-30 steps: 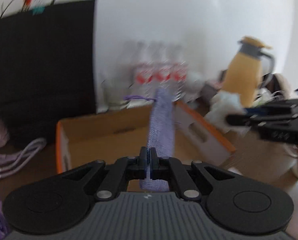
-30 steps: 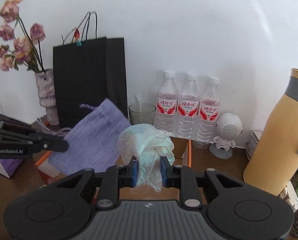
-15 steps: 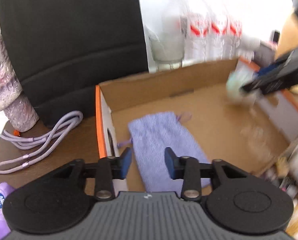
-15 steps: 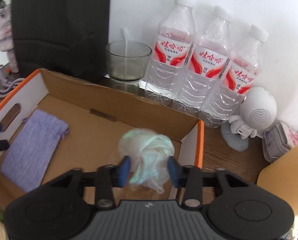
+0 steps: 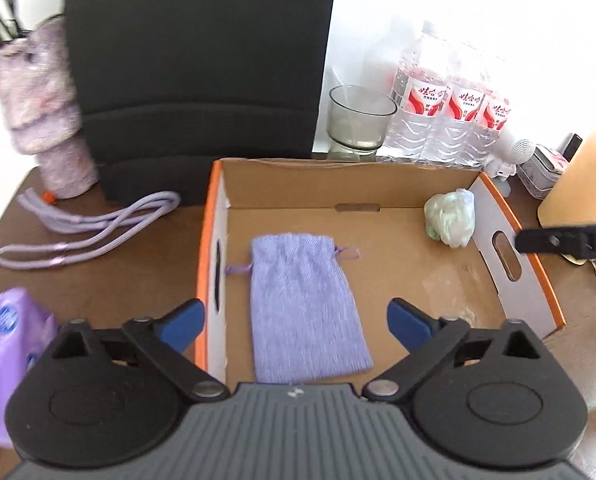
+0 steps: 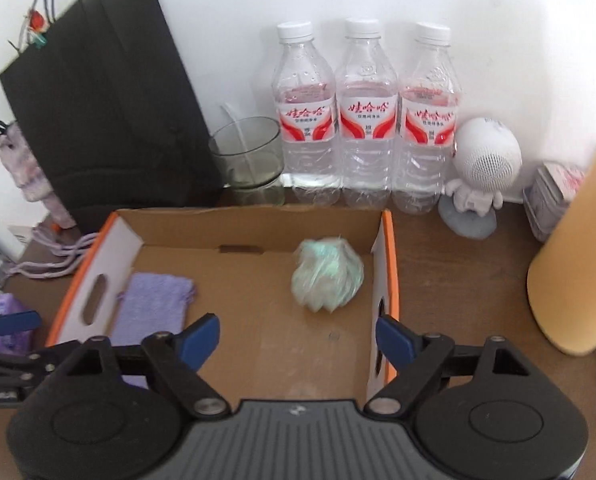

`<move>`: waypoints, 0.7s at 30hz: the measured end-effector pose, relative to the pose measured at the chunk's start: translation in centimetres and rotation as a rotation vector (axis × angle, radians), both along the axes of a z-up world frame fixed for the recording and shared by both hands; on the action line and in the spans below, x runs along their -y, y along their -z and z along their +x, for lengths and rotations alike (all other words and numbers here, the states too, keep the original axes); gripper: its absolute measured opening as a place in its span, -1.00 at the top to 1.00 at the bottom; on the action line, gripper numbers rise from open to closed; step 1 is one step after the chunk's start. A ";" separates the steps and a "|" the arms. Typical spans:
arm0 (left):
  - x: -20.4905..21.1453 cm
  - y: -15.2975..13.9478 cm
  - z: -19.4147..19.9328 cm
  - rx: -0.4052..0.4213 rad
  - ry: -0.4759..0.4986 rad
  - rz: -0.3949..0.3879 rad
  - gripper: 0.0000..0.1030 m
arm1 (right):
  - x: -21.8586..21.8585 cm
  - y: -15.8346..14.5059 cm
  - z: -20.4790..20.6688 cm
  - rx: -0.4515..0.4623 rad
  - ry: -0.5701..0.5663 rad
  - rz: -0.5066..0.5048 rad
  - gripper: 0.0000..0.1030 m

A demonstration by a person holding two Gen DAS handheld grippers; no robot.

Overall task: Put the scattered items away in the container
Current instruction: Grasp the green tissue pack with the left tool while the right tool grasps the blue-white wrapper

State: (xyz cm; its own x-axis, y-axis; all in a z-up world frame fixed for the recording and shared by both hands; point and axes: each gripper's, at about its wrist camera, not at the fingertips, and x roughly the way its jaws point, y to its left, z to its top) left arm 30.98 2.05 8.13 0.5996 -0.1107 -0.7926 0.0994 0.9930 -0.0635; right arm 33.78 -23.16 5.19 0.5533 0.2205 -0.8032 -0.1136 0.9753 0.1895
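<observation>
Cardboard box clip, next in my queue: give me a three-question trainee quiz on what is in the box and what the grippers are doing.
1. True or false: the purple drawstring pouch lies flat on the floor of the cardboard box.
2. Where in the box does the crumpled pale green plastic bag sit? A) middle B) far corner by the orange-edged side wall C) outside the box
3. Fill in: the left gripper and right gripper are both ____, with nothing gripped.

Key: 1 true. 2 B. 3 open; both have just been opening, and nothing is between the right gripper's fingers, while the pouch lies loose below the left one.
</observation>
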 end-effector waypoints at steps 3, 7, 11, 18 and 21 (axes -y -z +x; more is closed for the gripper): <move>0.1 -0.8 -2.5 0.045 -0.018 0.032 -1.00 | -0.8 -0.5 -3.3 0.005 -0.013 -0.041 -0.67; 0.7 -1.1 -7.5 0.216 -0.027 0.124 -1.00 | -2.7 -1.2 -8.8 0.172 -0.041 -0.160 -0.67; -0.1 0.7 -13.2 0.330 -0.015 0.100 -1.00 | -3.4 -0.3 -15.7 0.452 -0.031 -0.106 -0.70; -2.7 6.1 -23.2 0.394 -0.087 0.031 -1.00 | -5.2 4.8 -25.4 0.598 0.004 -0.022 -0.76; -3.0 7.5 -26.1 0.406 -0.068 0.024 -1.00 | -5.9 6.6 -28.2 0.602 0.011 -0.037 -0.76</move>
